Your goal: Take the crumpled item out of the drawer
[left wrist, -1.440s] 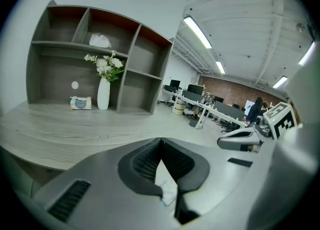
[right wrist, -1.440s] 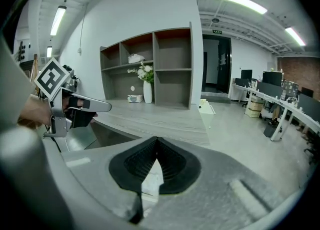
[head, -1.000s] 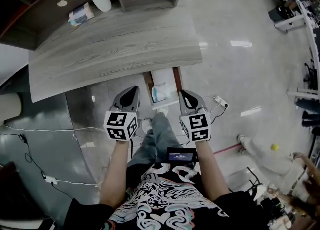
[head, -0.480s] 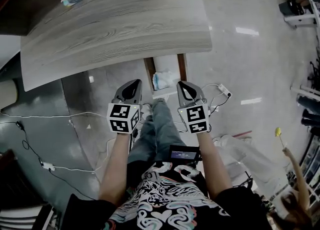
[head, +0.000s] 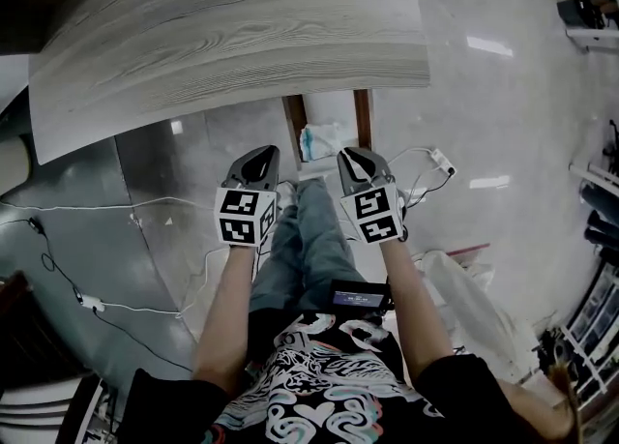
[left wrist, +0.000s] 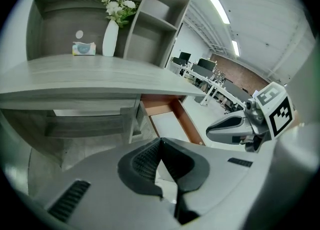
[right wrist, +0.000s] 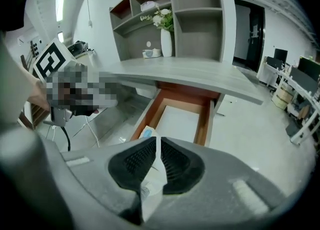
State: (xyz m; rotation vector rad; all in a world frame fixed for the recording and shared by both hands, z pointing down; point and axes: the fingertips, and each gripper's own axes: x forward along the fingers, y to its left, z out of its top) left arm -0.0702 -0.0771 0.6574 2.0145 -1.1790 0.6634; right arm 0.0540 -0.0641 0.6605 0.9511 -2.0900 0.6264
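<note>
The drawer (head: 360,121) stands pulled out from under the grey wood desk (head: 232,36). In its near end lies the crumpled item (head: 318,140), white with pale blue. My left gripper (head: 258,156) hovers shut just left of the drawer's front, and my right gripper (head: 355,156) hovers shut just right of it. Both are empty and short of the item. In the right gripper view the crumpled item (right wrist: 145,133) peeks out at the drawer's (right wrist: 202,124) near left corner, mostly hidden behind the shut jaws (right wrist: 158,141). The left gripper view shows its jaws (left wrist: 160,142) shut, the drawer (left wrist: 186,122) beyond and the right gripper (left wrist: 235,129).
My legs in jeans (head: 309,239) sit between the grippers, below the drawer. White cables (head: 87,208) trail over the floor at left and a power strip (head: 443,159) lies at right. Shelves with a white vase (left wrist: 110,37) and a tissue pack (left wrist: 83,48) stand behind the desk.
The head view has tilted down, so the desk sits higher in frame. Both grippers have edged forward toward the drawer's front and stay shut.
</note>
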